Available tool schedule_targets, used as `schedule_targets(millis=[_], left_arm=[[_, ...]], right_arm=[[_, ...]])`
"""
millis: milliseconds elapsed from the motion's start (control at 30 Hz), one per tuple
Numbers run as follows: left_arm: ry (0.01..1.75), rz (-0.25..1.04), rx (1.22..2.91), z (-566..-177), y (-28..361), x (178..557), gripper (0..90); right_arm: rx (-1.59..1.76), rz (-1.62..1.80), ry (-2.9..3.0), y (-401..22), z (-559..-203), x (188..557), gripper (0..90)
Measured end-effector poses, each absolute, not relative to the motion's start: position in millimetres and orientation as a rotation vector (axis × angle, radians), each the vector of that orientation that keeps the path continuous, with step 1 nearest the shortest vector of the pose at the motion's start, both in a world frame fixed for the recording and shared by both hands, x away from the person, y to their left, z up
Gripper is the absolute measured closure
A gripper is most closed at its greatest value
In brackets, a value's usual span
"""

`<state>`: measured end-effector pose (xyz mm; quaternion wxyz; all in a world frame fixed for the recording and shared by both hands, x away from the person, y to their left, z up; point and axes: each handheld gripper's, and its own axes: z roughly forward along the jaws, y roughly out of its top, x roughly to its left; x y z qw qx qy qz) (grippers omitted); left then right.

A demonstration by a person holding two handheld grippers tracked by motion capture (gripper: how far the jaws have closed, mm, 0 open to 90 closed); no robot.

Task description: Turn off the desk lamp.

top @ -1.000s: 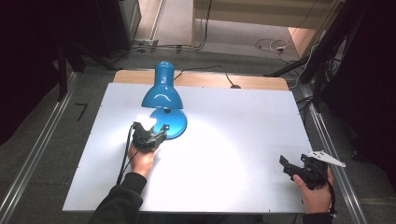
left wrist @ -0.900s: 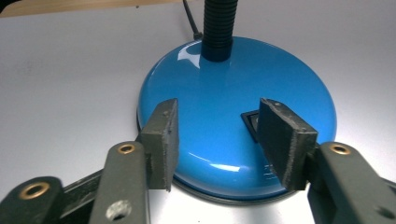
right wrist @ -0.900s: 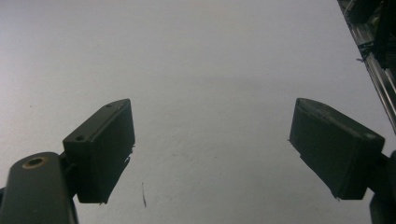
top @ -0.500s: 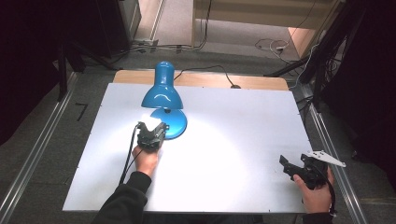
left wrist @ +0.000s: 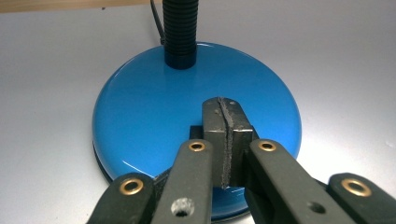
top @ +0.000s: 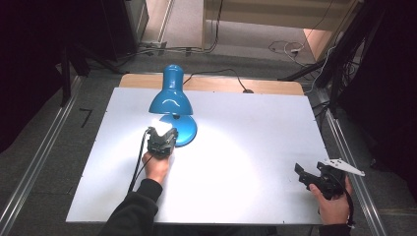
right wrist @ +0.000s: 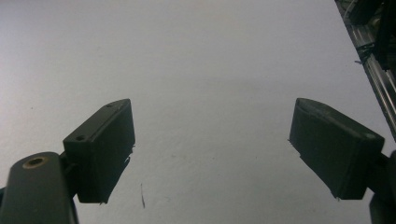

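One blue desk lamp (top: 172,101), lit, stands at the back left of the white counter (top: 255,147), shade tilted down over its round base (left wrist: 154,107). My left gripper (top: 162,140): fingers (left wrist: 238,128) just closed, pressed together with nothing between them, tips over the base's near edge. My right gripper (top: 314,178): fingers (right wrist: 100,147) wide apart, over bare counter at the near right, well apart from the lamp.

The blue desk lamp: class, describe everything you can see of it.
The blue desk lamp stands upright at the table's far side. It has a glossy round base, a ribbed black neck, a bell shade aimed down, lit, and a cord trailing behind. The left tongs, shut, rest on its base.
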<state>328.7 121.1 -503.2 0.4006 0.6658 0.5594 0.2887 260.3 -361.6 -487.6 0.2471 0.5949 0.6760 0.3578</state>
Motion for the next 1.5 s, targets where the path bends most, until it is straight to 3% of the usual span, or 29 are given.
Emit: schedule_targets(millis=[1500], left_arm=[[1.45, 0.699, 1.685, -502.6, 121.8, 338.9, 90.0]], right_arm=[[1.608, 0.985, 1.854, -360.7, -487.9, 260.0, 13.2]])
